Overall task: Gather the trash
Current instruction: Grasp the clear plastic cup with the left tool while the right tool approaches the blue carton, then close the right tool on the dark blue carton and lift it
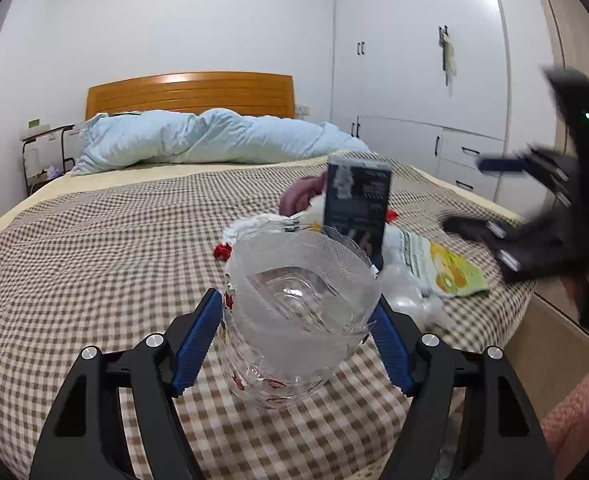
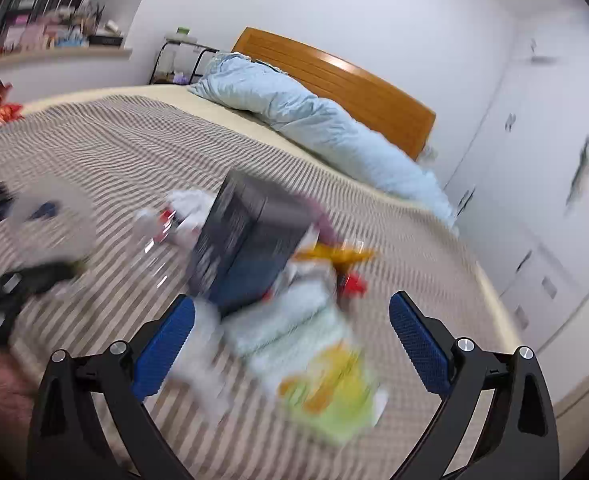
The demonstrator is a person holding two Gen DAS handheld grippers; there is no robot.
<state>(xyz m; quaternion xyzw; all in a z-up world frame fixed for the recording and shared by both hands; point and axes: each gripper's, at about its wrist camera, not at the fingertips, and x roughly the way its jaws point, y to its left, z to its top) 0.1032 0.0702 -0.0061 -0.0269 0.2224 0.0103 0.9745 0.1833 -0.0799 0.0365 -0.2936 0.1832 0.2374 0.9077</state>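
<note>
We see a clear plastic container (image 1: 302, 316) clamped between the left gripper (image 1: 296, 320) pads, above the checked bedspread (image 1: 94, 248). At its 1 o'clock stands a dark box (image 1: 356, 204) amid blurred wrappers (image 1: 446, 272). The right gripper (image 2: 292, 340), smeared in the left view, hangs spread and empty.

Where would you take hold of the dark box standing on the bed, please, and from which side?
Probably across the upper half of the dark box, coming from above: it stands upright, its top clear, while wrappers crowd its base. The right tool is open wide enough.
</note>
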